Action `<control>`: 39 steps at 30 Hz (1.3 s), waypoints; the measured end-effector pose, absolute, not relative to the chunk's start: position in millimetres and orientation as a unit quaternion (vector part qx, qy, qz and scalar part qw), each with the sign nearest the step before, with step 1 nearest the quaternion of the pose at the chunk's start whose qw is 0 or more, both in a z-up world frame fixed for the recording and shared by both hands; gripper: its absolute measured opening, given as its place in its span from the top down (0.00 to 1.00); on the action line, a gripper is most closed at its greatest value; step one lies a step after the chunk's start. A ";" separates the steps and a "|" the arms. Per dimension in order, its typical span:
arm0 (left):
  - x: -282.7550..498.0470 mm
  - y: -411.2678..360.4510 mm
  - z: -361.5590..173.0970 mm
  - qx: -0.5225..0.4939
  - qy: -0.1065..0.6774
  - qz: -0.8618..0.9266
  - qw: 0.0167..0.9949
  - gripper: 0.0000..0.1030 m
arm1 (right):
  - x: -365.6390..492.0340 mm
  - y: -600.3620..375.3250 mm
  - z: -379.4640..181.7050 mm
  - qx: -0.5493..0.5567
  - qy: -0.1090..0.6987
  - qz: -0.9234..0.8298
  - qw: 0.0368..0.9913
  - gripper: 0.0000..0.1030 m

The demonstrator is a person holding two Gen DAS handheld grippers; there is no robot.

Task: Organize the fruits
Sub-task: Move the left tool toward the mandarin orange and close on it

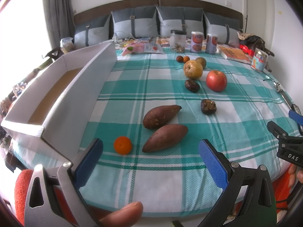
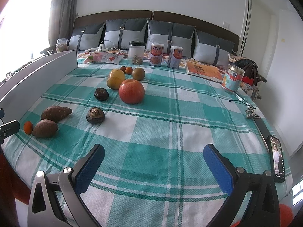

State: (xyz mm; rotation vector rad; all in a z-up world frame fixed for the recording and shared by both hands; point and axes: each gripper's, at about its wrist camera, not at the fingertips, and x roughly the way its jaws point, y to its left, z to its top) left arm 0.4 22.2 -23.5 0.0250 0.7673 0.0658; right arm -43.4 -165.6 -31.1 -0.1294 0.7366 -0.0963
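On the green checked bedspread [image 1: 170, 170] lie two sweet potatoes [image 1: 164, 128], a small orange [image 1: 122, 145], two dark shrivelled fruits [image 1: 208, 106], a red apple [image 1: 216, 80], a yellow pear [image 1: 192, 69], a brown pear and two small fruits behind. A white cardboard box [image 1: 62, 102] stands at the left, open-topped. My left gripper [image 1: 150, 158] is open and empty, just short of the orange and the near sweet potato. My right gripper [image 2: 153, 162] is open and empty over bare cloth; the apple [image 2: 131, 91] lies ahead of it to the left.
Jars and cans [image 2: 156, 54], snack packets, a book [image 2: 203, 70] and a labelled jar [image 2: 233, 78] stand at the back before the pillows. Keys [image 2: 251, 113] and a phone [image 2: 278, 160] lie at the right edge. The right gripper shows at the left view's right edge [image 1: 284, 138].
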 end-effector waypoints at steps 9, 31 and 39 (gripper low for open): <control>0.4 23.0 -23.9 0.012 0.375 0.032 0.926 0.01 | -42.8 -166.2 -31.2 -0.062 0.361 -0.047 0.929 0.00; 15.7 59.1 -49.5 -0.030 0.437 0.042 0.898 0.01 | 1.3 -202.5 -91.4 0.012 0.475 -0.083 0.876 0.00; 21.6 81.4 -67.9 -0.039 0.463 0.045 0.884 0.01 | 2.9 -209.9 -99.3 0.028 0.486 -0.086 0.869 0.00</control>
